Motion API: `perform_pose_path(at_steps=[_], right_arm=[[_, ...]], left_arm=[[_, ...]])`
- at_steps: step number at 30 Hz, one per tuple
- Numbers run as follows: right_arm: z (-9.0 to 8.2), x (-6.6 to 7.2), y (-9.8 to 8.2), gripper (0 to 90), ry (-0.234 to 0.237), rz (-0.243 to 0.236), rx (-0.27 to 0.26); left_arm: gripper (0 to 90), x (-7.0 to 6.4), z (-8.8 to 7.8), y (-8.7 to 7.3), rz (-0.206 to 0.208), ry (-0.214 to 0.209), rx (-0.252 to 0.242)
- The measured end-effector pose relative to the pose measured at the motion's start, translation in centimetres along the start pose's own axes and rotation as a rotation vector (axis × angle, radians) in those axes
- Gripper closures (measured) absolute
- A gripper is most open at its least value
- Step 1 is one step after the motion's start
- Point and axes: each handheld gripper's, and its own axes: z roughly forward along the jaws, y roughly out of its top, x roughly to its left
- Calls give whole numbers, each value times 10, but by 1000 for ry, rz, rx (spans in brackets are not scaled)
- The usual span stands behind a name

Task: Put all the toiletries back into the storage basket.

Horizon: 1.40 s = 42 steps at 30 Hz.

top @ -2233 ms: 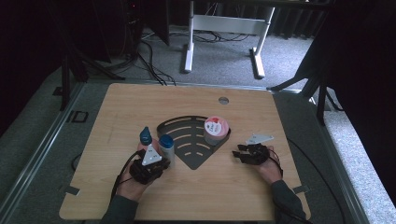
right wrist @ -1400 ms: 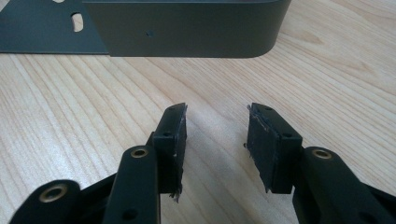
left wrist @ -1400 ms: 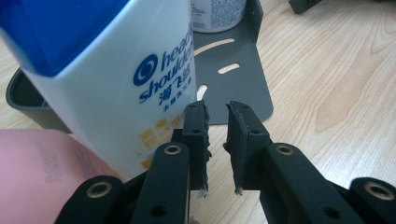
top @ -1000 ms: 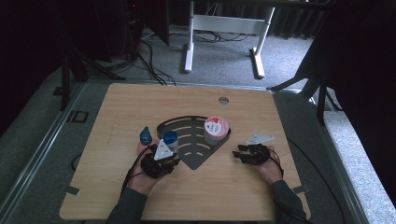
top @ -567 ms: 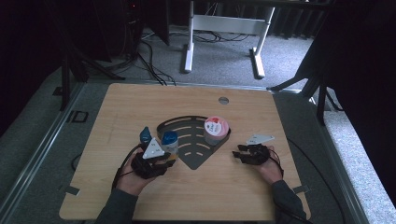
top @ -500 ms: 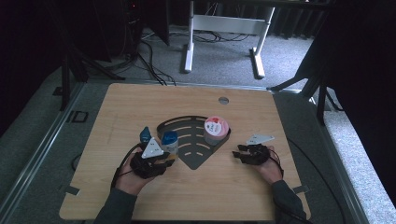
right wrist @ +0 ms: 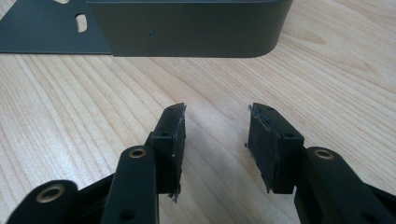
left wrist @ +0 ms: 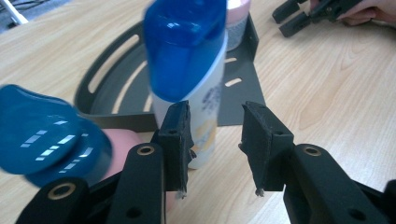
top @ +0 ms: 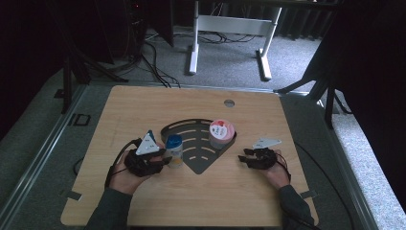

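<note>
1. Left side has changed most. The left gripper (top: 165,159) sat right over the white plastic bottle with the blue cap (top: 174,149) a second ago. Now it's backed off toward the person and lifted a bit, and its jaws have just been opening. The right hand hasn't budged.
2. Far left in the left gripper view there's a second blue cap (left wrist: 46,135), blurry and very close to the camera. I can't tell exactly where that bottle stands.
3. The left gripper (left wrist: 215,140) has let go. Its pads are apart with nothing pressed between them, and the blue-capped bottle (left wrist: 187,70) stands upright just past the left jaw.
4. That bottle is right at the left straight edge of the dark grey fan-shaped metal tray (top: 203,163). Its base looks like it's on the light wooden table (top: 143,105), touching or just beside the tray rather than in it.
5. Further right, a pink round tub with a red-and-white lid (top: 221,133) sits inside the tray against the curved back wall.
6. The right gripper (top: 251,158) rests near the tray's right corner. In its own view, the right gripper (right wrist: 215,140) is spread open and empty over bare wood.
7. My read on progress: this looks like loading the tray. The tub is in and both bottles are still outside, so it's early-ish. The blue-capped bottle probably needs a fresh grip before it goes in.
</note>
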Motion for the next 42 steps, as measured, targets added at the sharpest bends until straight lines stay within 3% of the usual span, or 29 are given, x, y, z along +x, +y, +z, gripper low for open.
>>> perform_pose_path(at_steps=[7,20,34,42], right_arm=[[0,0,0,560,2,1,-1],[0,-1,0,559,6,-1,-1],[-1,-1,0,558,8,-3,1],[-1,-1,0,558,11,-3,0]], left_arm=[[559,9,-2,5,-18,29,13],[476,17,9,26,27,7,58],[465,15,28,41,67,-23,104],[520,9,27,43,84,-3,122]])
